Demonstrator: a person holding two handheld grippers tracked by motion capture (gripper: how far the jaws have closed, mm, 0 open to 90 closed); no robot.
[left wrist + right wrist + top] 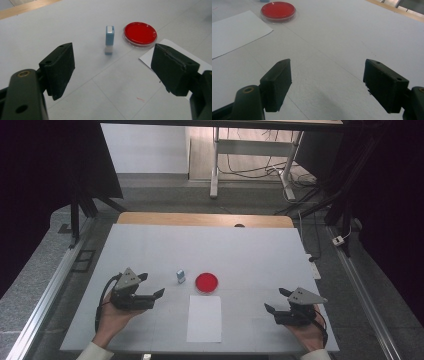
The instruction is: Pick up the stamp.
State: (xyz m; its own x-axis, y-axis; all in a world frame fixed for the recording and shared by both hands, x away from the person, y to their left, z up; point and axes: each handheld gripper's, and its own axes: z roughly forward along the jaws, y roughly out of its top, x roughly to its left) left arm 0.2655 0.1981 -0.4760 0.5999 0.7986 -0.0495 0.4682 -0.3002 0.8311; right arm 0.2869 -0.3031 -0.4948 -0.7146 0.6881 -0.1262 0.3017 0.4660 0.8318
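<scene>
A small light-blue block (180, 276) stands upright on the white table, just left of a round red dish (206, 282). A white sheet of paper (204, 318) lies in front of the dish. My left gripper (151, 285) rests at the left, open and empty, jaws pointing toward the block. In the left gripper view the blue block (109, 37) and the red dish (140, 33) lie ahead, between the spread jaws of the left gripper (112, 67). My right gripper (276, 301) sits at the right, open and empty. In the right gripper view the right gripper (327, 82) faces bare table, with the dish (278, 11) far left.
The white table top (250, 250) has a wooden strip (205, 219) along its far edge. Metal rails (47, 290) run along both sides. A desk frame (250, 150) with cables stands on the floor beyond.
</scene>
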